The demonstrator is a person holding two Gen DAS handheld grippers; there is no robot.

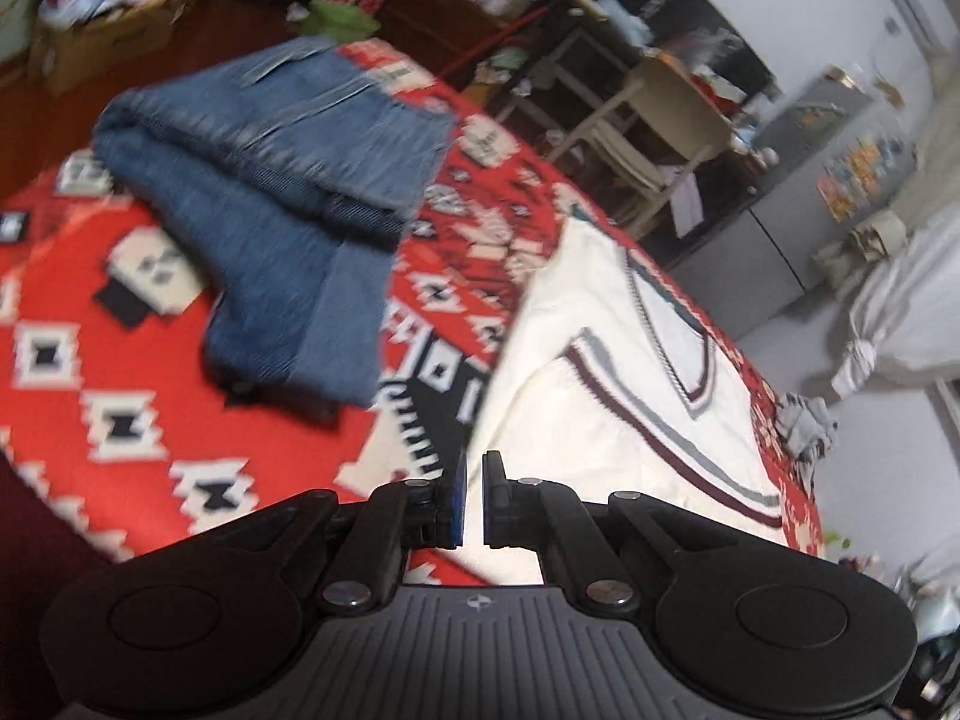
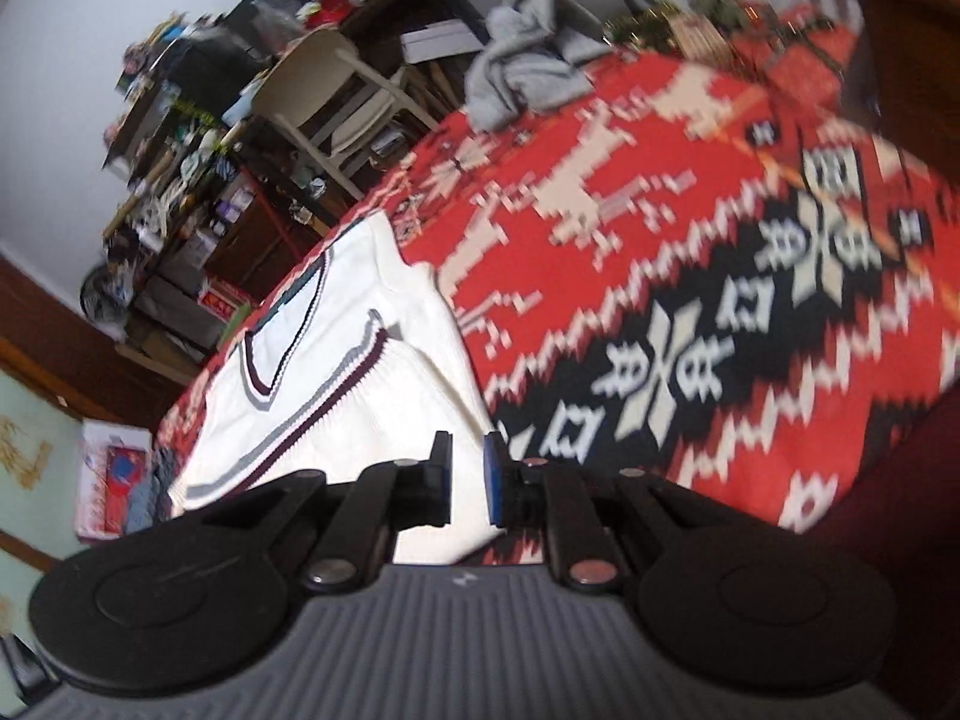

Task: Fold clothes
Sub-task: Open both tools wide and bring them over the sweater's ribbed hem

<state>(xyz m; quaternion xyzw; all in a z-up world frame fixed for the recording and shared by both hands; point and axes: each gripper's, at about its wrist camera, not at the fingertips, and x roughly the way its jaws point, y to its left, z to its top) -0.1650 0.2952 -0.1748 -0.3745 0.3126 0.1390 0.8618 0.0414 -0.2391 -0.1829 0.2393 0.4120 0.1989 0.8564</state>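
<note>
A cream knit sweater [image 1: 600, 372] with maroon and grey V-neck stripes lies spread on a red patterned blanket [image 1: 120, 360]. My left gripper [image 1: 474, 483] sits at its near left edge. The jaws are almost together, with white knit filling the narrow gap. In the right wrist view the same sweater [image 2: 372, 396] runs up to my right gripper [image 2: 467, 468]. That gripper is at the near right edge, with white fabric between its blue pads. Folded blue jeans [image 1: 270, 210] rest on the blanket to the left of the sweater.
A crumpled grey garment [image 2: 528, 72] lies at the far edge of the blanket [image 2: 690, 210]. Beyond the bed stand a pale wooden chair [image 2: 324, 96], cluttered shelves and a cardboard box [image 1: 102, 42] on the floor.
</note>
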